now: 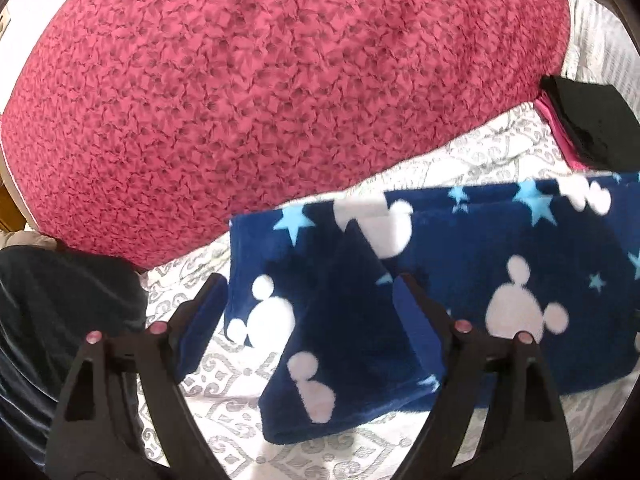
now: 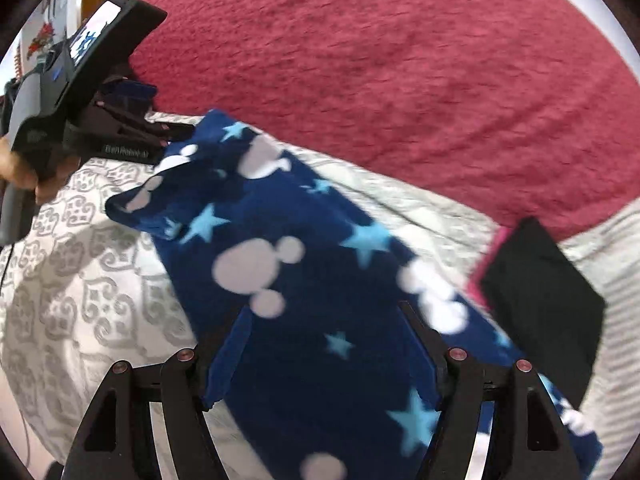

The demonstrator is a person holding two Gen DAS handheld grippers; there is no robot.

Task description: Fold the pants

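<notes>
Bedroom: patterned bedsheet, red blanket.

Fleecy, matt pants lie beside a rough, nubby red blanket.

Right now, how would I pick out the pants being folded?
Find the big red blanket covering the far bed. In front of it, on the grey-patterned white sheet, lie the pants: navy fleece with white mouse-head shapes and light-blue stars, unlike the plain black folded cloth beside them.

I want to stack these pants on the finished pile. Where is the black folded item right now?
The black folded item lies at the right edge of both views, on a pink piece, just beyond the pants and below the red blanket.
</notes>
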